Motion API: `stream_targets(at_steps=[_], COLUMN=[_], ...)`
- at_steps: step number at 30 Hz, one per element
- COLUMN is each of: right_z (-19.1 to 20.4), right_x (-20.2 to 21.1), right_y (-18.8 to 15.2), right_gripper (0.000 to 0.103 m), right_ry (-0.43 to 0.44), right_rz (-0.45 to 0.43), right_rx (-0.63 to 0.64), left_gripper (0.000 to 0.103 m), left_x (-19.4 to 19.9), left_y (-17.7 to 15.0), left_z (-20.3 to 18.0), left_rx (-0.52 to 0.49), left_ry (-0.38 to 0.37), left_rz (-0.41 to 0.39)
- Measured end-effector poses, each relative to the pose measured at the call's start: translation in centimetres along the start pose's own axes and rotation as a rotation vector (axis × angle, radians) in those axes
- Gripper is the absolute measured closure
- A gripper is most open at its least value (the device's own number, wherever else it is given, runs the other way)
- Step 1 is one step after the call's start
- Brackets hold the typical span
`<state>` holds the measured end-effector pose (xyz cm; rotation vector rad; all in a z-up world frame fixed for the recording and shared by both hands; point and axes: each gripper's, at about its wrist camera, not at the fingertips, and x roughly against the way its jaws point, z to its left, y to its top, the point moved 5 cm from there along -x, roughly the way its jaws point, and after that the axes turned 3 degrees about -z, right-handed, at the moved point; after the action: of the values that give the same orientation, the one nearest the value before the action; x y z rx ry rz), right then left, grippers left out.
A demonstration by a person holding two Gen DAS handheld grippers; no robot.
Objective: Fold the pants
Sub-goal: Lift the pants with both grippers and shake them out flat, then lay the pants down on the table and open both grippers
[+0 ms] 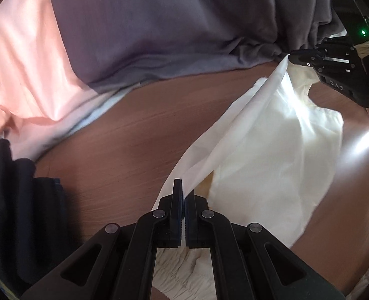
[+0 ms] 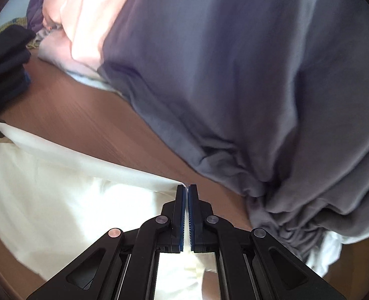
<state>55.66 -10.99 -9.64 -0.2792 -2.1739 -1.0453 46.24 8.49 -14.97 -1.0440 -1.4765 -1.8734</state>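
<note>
On the far left of the left wrist view, a dark navy garment lies bunched at the edge of the wooden worktop. Just beyond it a pale pink cloth spreads across the upper left, and a grey garment overlaps the pink one and runs along the back of the worktop toward the right.

In the middle, the left gripper has its fingers pressed together on an edge of the white pants. From that pinch the fabric rises as a taut fold up and to the right, while the rest of the pants hangs and drapes onto the worktop beneath, brightly lit.

At the upper right of the same view, the right gripper holds the other end of that taut edge, its fingers closed on the cloth close beside the grey garment.

In the right wrist view, the pants fill the lower left, their stretched edge running to the tips of the right gripper, whose blue-padded fingers sit nearly shut with only a thin slit between them. The grey garment looms over the right half, gathered into folds near the fingertips.
</note>
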Motion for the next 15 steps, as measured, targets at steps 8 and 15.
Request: stream_targets(at_steps=[8,15], right_z=[1.2,1.8], right_x=[-5.5,-8.4], right_y=[-0.9,-1.7], right_gripper=[0.1,0.1], right_ry=[0.06,0.077], right_rz=[0.054,0.094], right_rx=[-0.005,-0.001], left_gripper=[0.099,0.094], left_x=[-3.8,-5.5], left_y=[-0.3,-0.2], left_z=[0.7,1.2], left_rx=[0.034,0.041], left_ry=[-0.023,-0.014], left_rz=[0.07,0.09])
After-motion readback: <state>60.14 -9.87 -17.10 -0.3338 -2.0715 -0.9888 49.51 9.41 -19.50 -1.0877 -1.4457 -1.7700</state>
